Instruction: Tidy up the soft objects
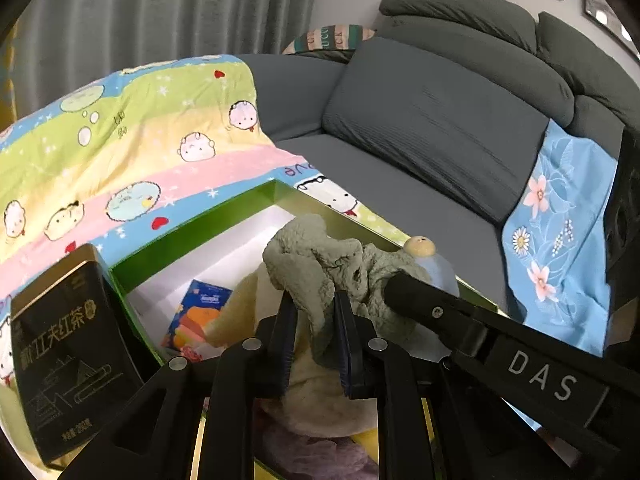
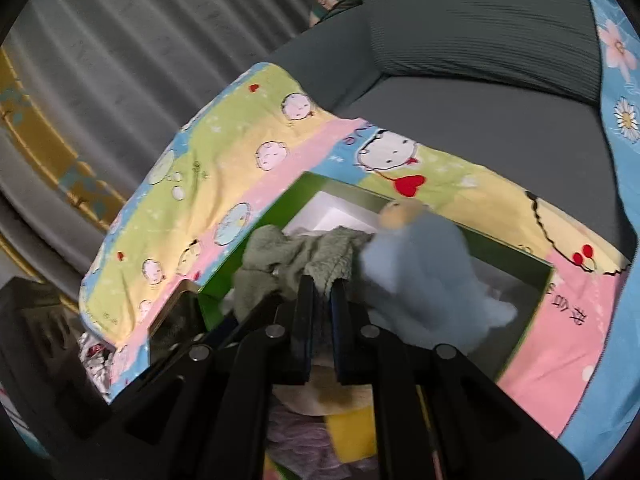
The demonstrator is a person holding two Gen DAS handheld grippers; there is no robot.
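A fuzzy grey-green cloth [image 1: 320,256] hangs over a green box [image 1: 192,240] with a white inside. My left gripper [image 1: 314,300] is shut on one fold of the cloth. My right gripper [image 2: 323,284] is shut on another edge of the same cloth [image 2: 304,256]; its black body crosses the left wrist view [image 1: 480,332]. A pale blue plush toy with a yellow head [image 2: 416,272] rests at the box's right side, also in the left wrist view [image 1: 436,268]. A cream soft item [image 1: 320,392] lies in the box under the cloth.
The box sits on a cartoon-print blanket [image 1: 132,148] on a grey sofa [image 1: 432,128]. A black tea tin [image 1: 64,352] stands left of the box. A colourful packet [image 1: 200,316] lies inside it. A blue floral cloth [image 1: 560,232] drapes the sofa at right.
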